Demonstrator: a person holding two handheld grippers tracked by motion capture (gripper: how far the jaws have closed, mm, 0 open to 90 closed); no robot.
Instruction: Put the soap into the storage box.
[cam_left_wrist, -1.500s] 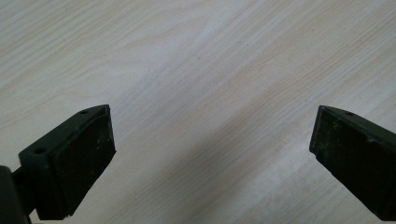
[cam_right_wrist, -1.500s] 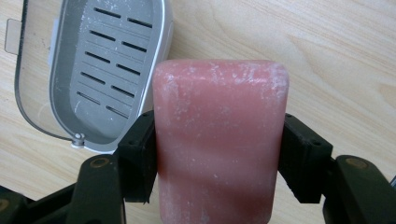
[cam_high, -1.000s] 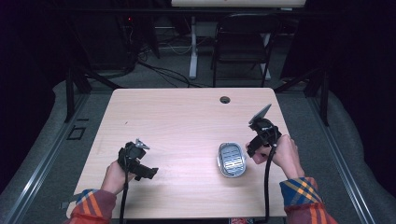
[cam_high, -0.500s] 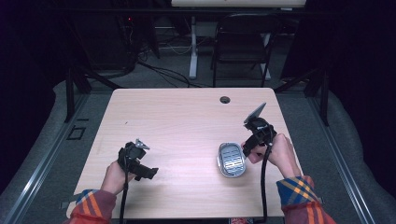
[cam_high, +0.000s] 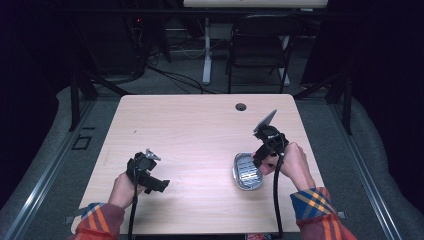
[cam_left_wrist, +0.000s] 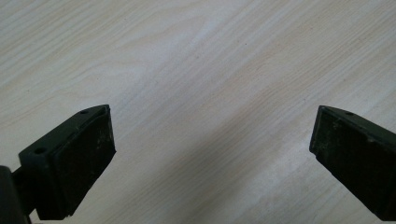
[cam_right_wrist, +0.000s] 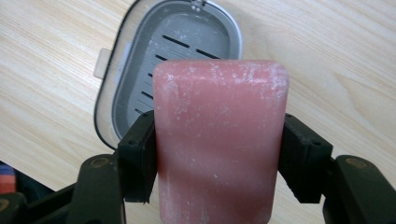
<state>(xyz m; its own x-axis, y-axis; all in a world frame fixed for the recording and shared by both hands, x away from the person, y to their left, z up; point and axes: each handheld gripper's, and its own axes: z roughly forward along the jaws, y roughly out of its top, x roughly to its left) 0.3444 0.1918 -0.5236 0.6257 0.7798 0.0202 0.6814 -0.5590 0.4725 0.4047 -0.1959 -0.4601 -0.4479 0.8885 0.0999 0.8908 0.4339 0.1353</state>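
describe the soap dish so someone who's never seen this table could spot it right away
On the pale wooden table, look toward the near right side, just beside the right claw, which grips a pink soap bar. The dish is a grey oval tray with slots in its floor. It is the one loose thing lying on the tabletop.

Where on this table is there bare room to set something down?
Bare wood spans the table from the left gripper to the grommet hole. It is crowded only where the right gripper holds pink soap over the soap dish.
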